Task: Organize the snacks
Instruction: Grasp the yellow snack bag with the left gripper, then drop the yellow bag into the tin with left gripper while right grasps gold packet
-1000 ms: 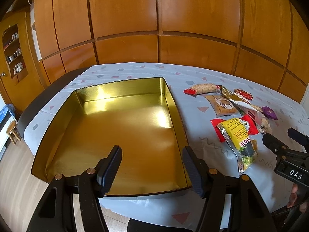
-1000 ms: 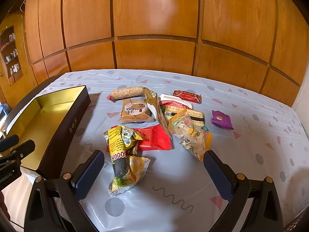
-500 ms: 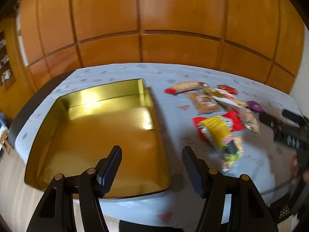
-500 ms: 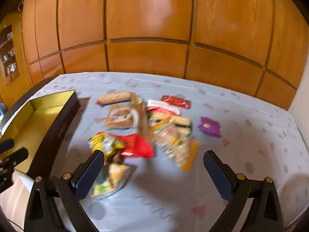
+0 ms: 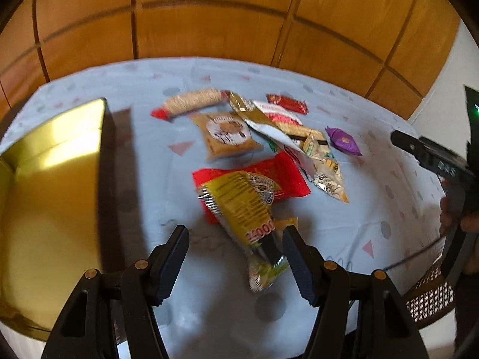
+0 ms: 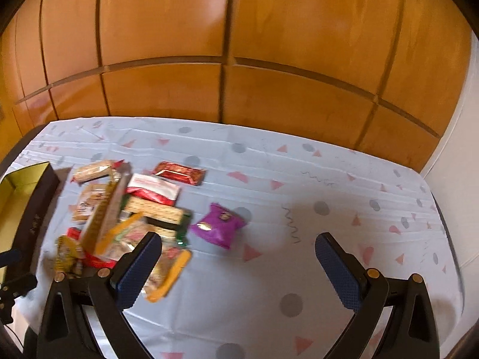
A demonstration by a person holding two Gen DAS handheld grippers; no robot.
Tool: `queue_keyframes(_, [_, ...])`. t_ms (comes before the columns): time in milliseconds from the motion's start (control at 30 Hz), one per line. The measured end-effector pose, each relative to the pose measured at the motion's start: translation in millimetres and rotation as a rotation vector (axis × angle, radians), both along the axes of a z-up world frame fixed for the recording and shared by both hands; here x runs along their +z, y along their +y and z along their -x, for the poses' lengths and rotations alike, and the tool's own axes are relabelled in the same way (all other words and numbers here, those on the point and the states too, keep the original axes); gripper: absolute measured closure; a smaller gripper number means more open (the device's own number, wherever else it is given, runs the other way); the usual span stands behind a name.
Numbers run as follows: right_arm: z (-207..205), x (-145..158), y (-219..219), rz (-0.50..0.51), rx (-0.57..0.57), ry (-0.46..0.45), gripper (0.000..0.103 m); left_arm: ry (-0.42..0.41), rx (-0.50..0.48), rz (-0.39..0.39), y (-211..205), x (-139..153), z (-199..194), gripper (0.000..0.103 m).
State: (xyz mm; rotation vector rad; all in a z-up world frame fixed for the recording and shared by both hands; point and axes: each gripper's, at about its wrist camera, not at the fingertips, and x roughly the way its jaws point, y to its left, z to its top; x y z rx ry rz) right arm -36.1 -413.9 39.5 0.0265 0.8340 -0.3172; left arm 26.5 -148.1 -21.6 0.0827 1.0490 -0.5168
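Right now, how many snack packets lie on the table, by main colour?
Red: 3, the flat packet, the bar, the red-white packet
Tan: 3, the roll, the cookie pack, the crackers
Yellow: 1, the yellow packet
Purple: 1, the purple packet
Gold: 1, the gold sachet
Clear: 1, the clear bag
Total: 10

A pale blue tablecloth printed with pink triangles, grey dots and thin black squiggles (image 6: 299, 185) covers the whole tabletop, creased in long horizontal folds across its far half. Behind it rises a glossy orange-brown wooden panelled wall (image 6: 227, 30), split by dark grooves into large rectangles, light glaring off the upper panels. At the right a plain white wall (image 6: 461, 137) meets the wood. Low at the right edge of the left wrist view sits a dark-framed chair with a woven cane seat (image 5: 431, 296), partly hidden.
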Motion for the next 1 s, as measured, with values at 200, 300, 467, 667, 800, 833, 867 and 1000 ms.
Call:
queue_keyframes(200, [-2.3,-20.4,-24.0,-0.151,-0.05,0.016,0.0,0.084,0.05,0.016,-12.0,-24.5,-17.0,0.037])
queue_keyframes(300, [-5.3,-22.2,-16.5,-0.16,-0.025,0.013,0.0,0.132,0.097,0.066,-13.0,-31.4,-24.4,0.037])
queue_keyframes(467, [-7.6,-27.1,-5.2,-0.155,0.016,0.033,0.0,0.123,0.088,0.079,-16.5,-35.6,-23.4,0.065])
queue_keyframes(667, [-9.3,-32.8,-3.7,-0.17,0.013,0.059,0.0,0.062,0.02,0.082,-12.6,-23.9,-3.9,0.074])
queue_keyframes(800, [-10.6,-39.6,2.6,-0.177,0.033,0.078,0.003,0.035,0.012,0.078,-1.5,-14.6,7.4,0.074])
queue_keyframes(833, [-10.9,-42.1,4.8,-0.178,0.038,0.086,0.005,0.025,0.008,0.075,1.2,-12.4,10.1,0.074])
queue_keyframes(867, [-11.5,-45.2,7.3,-0.179,0.047,0.096,0.012,0.016,0.002,0.075,4.4,-9.2,13.6,0.074])
queue_keyframes(1000, [-13.6,-55.6,17.8,-0.237,0.097,0.143,0.031,-0.03,-0.015,0.072,12.2,0.8,21.9,0.074])
